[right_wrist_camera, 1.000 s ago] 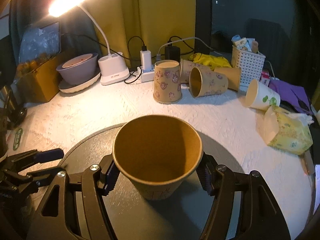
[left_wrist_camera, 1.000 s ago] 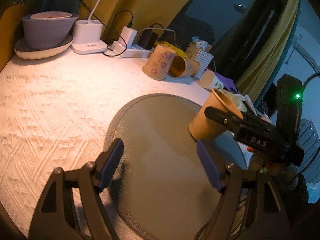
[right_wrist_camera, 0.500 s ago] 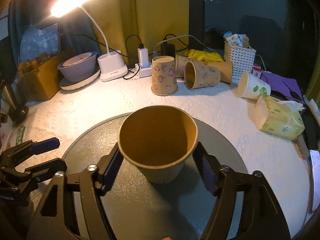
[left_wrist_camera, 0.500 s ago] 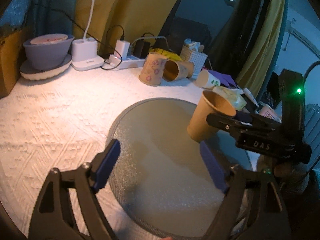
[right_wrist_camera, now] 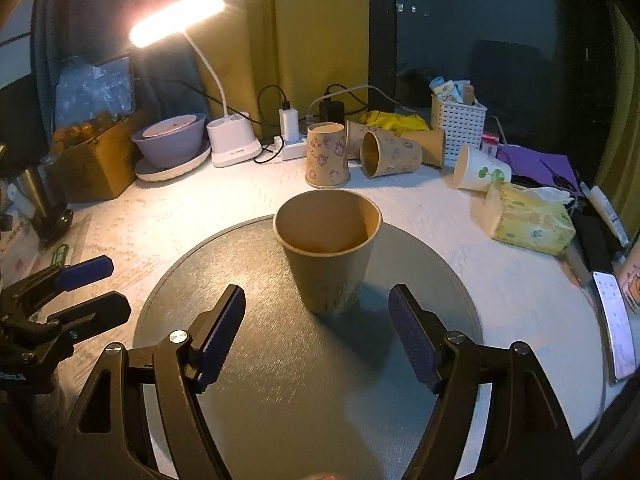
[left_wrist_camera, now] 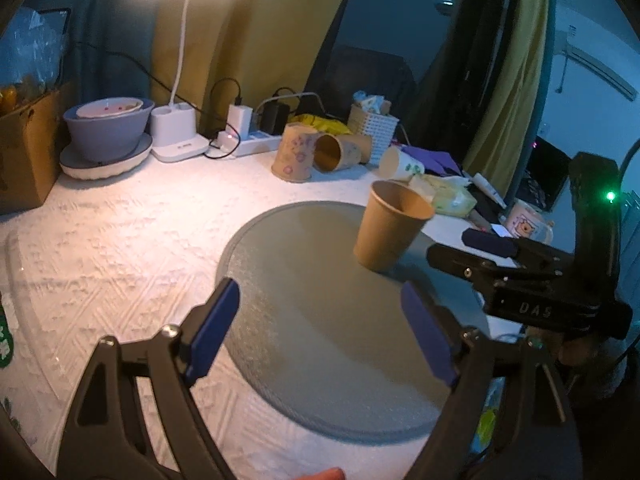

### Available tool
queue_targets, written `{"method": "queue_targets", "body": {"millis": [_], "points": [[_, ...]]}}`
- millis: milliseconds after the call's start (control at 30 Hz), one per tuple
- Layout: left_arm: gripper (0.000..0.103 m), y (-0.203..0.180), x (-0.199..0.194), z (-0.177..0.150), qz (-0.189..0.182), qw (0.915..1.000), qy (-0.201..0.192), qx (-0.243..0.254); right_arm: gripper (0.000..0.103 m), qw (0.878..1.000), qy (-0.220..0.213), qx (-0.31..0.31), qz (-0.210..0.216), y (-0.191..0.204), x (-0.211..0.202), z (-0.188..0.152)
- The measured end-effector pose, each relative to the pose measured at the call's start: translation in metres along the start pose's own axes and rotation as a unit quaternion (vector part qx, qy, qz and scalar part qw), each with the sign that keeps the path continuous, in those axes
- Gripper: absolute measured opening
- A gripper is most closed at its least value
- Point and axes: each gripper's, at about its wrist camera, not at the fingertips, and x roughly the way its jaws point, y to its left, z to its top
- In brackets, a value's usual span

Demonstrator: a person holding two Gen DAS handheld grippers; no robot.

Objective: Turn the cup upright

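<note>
A plain brown paper cup [right_wrist_camera: 328, 248] stands upright, mouth up, on a round grey mat [right_wrist_camera: 280, 380]. In the left wrist view the cup [left_wrist_camera: 390, 226] sits on the mat's [left_wrist_camera: 320, 320] far right part. My right gripper [right_wrist_camera: 316, 334] is open and empty, drawn back just short of the cup; it also shows in the left wrist view [left_wrist_camera: 476, 248], beside the cup. My left gripper [left_wrist_camera: 320, 332] is open and empty over the mat's near side, and appears at the left edge of the right wrist view [right_wrist_camera: 92, 288].
Several other paper cups [right_wrist_camera: 328, 156] stand or lie at the table's back. A lit desk lamp [right_wrist_camera: 232, 140], grey bowl [right_wrist_camera: 170, 140], power strip [right_wrist_camera: 288, 148], white basket [right_wrist_camera: 458, 120], tissue pack [right_wrist_camera: 528, 220] and phone [right_wrist_camera: 614, 320] sit around. A cardboard box [left_wrist_camera: 24, 152] stands far left.
My right gripper opened, let go of the brown cup and drew back. The cup now stands free on the mat. Both grippers pulled back and up.
</note>
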Motion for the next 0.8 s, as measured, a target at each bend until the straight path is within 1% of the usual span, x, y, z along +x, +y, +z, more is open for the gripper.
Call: {"method": "queue_targets", "body": {"millis": [300, 633, 800], "points": [[0.084, -0.022, -0.033, -0.009, -0.008, 0.9994, -0.019, 0.029, 0.077, 1.0, -0.021, 0.0, -0.002, 0.01, -0.036, -0.015], [0.084, -0.043, -0.071, -0.008, -0.015, 0.9969, -0.053, 0.056, 0.077, 0.998, -0.051, -0.002, -0.02, 0.016, -0.083, -0.023], [0.084, -0.051, -0.083, -0.005, -0.016, 0.9958, -0.064, 0.064, 0.077, 0.997, -0.068, -0.003, -0.027, 0.02, -0.106, -0.026]]}}
